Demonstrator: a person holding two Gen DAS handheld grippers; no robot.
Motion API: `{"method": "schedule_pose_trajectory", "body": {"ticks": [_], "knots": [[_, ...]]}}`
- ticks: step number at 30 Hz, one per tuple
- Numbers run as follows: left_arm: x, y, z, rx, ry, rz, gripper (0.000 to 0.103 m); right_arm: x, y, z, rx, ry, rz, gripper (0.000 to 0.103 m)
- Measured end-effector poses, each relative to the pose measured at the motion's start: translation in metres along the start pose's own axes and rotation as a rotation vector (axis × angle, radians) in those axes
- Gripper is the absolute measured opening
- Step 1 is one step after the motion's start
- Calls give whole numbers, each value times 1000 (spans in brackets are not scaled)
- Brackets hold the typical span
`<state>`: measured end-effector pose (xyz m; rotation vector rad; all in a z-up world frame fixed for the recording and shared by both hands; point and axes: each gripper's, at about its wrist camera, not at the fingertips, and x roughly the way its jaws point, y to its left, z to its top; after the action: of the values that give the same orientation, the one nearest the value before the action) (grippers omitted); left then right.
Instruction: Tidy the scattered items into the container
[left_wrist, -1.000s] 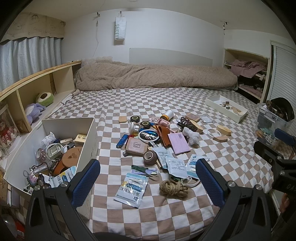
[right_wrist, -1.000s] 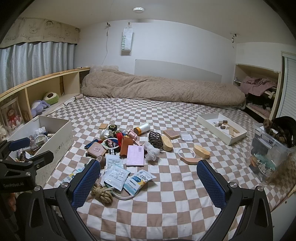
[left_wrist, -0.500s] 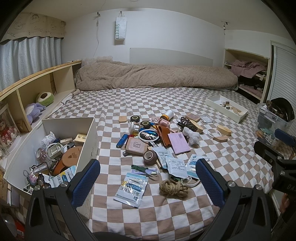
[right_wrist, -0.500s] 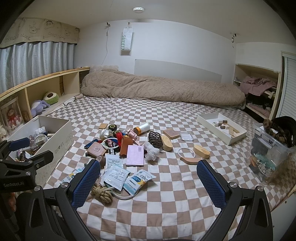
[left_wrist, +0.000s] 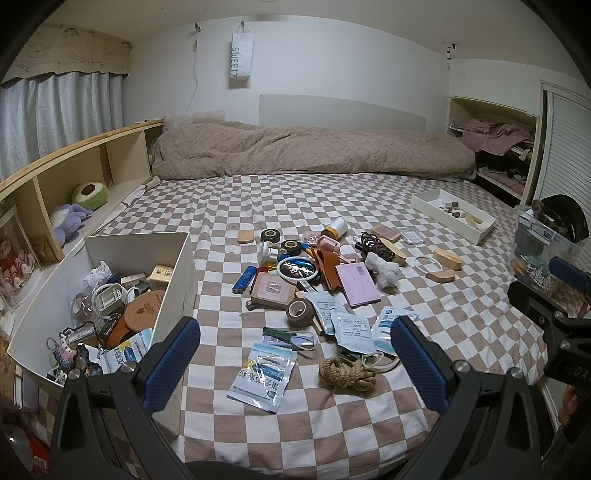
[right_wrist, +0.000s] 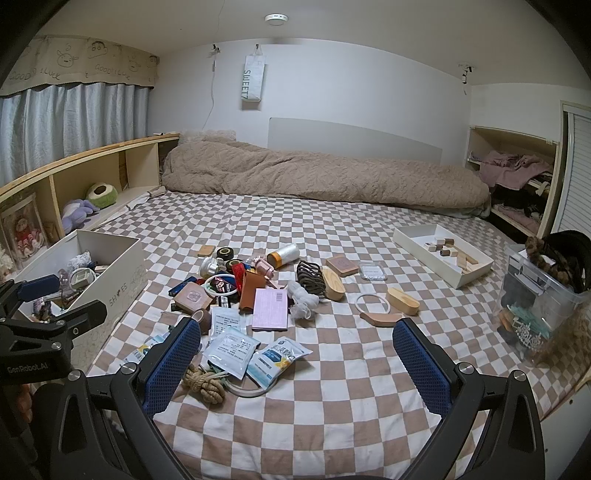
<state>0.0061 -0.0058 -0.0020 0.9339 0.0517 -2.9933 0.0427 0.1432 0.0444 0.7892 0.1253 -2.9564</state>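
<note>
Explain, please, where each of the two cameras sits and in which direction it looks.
Left wrist view: on the left gripper, near the white box, facing the bed's headboard wall; own fingers and the right gripper show.
Right wrist view: on the right gripper, further right, same direction; own fingers and the left gripper show.
Shared: the rope coil and clutter.

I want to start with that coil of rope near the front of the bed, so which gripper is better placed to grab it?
Probably the left gripper. Its jaws are open and the rope coil lies between them, with the white box beside it; in the right gripper's view the coil is off-centre.
</note>
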Motion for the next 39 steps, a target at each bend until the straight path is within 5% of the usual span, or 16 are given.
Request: {"method": "schedule_pose_trajectory", "body": {"ticks": [24,39], "knots": [[6,-1,-6,-2,15,1,103,3,0,-2,0,7,-2,103],[55,4,-30,-33,161,2,103,29,-4,-19,18,80,4,103]]}}
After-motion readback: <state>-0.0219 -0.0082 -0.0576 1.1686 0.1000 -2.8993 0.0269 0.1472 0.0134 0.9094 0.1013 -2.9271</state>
